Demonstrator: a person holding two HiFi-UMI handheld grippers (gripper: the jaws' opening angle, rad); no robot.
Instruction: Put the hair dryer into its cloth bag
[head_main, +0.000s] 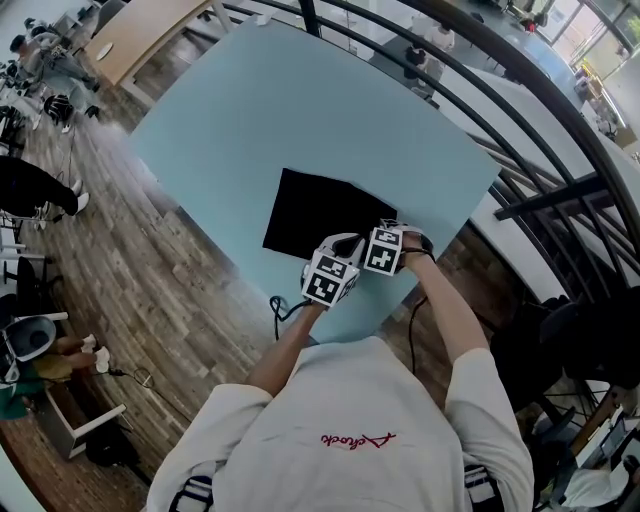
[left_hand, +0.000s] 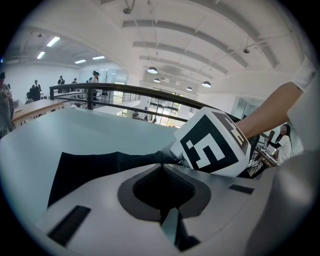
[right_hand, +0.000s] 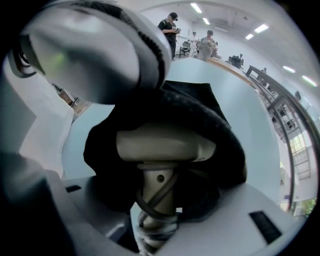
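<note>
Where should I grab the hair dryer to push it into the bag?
Take the hair dryer by its cord-wrapped handle, from the handle's free end, as the right gripper does. The barrel sits crosswise in the mouth of the cloth bag, leaving only the handle sticking out.

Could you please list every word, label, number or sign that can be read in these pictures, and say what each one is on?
Nothing can be read for certain.
Red script on the back of the person's shirt: too small and stylised to read.
The marker cubes: black-and-white square patterns only, no letters.
On the hair dryer and the cloth bag: no print visible.
</note>
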